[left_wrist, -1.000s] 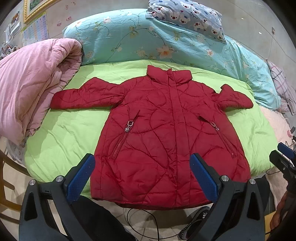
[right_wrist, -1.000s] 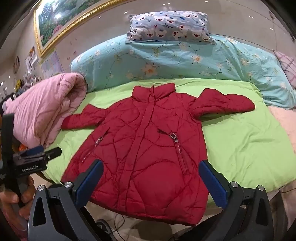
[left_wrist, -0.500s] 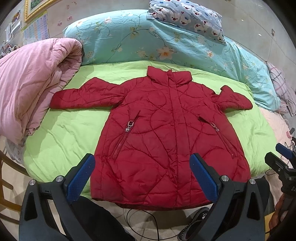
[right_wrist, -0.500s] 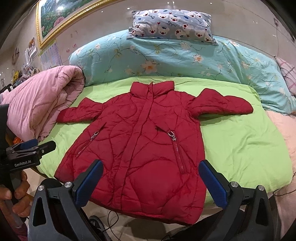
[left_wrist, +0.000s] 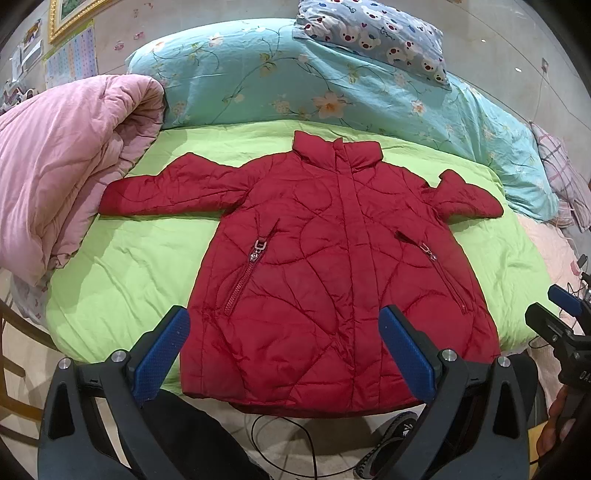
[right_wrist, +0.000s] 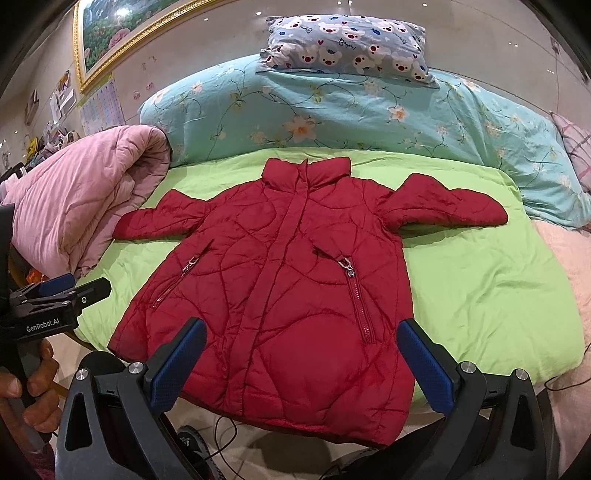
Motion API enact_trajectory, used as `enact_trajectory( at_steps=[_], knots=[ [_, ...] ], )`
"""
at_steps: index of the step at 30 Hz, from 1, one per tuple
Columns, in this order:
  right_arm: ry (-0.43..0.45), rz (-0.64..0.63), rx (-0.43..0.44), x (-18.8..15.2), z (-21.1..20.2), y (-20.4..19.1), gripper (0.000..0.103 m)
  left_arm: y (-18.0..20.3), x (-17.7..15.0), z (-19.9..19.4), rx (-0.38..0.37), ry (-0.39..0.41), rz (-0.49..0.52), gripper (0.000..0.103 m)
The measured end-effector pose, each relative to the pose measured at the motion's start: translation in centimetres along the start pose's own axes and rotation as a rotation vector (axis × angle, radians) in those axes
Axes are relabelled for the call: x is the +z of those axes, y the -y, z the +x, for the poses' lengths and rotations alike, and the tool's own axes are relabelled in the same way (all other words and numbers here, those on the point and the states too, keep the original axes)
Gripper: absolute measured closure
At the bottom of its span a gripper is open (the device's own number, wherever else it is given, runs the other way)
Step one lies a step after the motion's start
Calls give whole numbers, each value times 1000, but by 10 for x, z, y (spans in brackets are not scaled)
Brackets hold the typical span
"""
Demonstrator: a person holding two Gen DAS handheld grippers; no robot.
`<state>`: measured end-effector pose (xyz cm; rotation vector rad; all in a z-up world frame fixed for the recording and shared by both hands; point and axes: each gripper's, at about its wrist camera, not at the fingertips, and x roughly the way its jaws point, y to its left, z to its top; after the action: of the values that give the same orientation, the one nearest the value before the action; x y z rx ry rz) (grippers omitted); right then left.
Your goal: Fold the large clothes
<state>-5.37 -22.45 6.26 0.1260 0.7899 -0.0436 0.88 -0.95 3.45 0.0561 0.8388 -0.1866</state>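
Bed (left_wrist: 122, 273) spread with a lime-green quilted cover, lightly creased, near edge curving down toward a pale floor. Along the far side, a long turquoise floral bolster (left_wrist: 332, 85), puffy and wrinkled; atop it, a small grey-blue pillow (left_wrist: 373, 33) printed with bear faces. At the left edge, a rolled pink comforter (left_wrist: 62, 162), soft and stitched in channels, its open end facing the bed's centre. Beyond, a glossy beige wall with a gold-framed painting (right_wrist: 122, 33) and some paper sheets. Past the right end of the bolster, checked pink fabric (left_wrist: 565, 177). On the floor below the bed edge, a black cable (left_wrist: 291, 439) and a dark shoe (left_wrist: 391, 439).

Centred on the green cover, front up and zipped shut: a red quilted jacket (left_wrist: 332, 273), padded, slightly shiny, stitched in wavy irregular lines. Collar standing, toward the bolster; hem overhanging the near bed edge. Both sleeves out sideways, the left one reaching near the comforter. Two slanted pocket zippers with metal pulls.

Left gripper (left_wrist: 284, 343) spread wide, blue dimpled pads on black plastic, clear of the jacket, holding nothing. Right gripper (right_wrist: 303, 354) likewise spread and empty, poised over the hem. Fingers of a hand (right_wrist: 37, 387) around the left gripper's handle.
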Motion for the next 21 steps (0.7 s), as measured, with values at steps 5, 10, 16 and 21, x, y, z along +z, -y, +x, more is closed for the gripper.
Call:
enact_trajectory(
  at_steps=[5, 10, 16, 21],
  knots=[
    [2, 1, -5, 1, 0, 0, 0, 0, -1, 0, 1, 1, 0, 1],
    [33, -1, -1, -1, 0, 0, 0, 1, -2, 0, 0, 0, 2, 1],
    [51, -5, -1, -2, 0, -1, 0, 1, -3, 1, -1, 1, 1, 1],
    [31, 2, 5, -1, 1, -2, 0, 2, -3, 1, -1, 0, 1, 1]
  ],
)
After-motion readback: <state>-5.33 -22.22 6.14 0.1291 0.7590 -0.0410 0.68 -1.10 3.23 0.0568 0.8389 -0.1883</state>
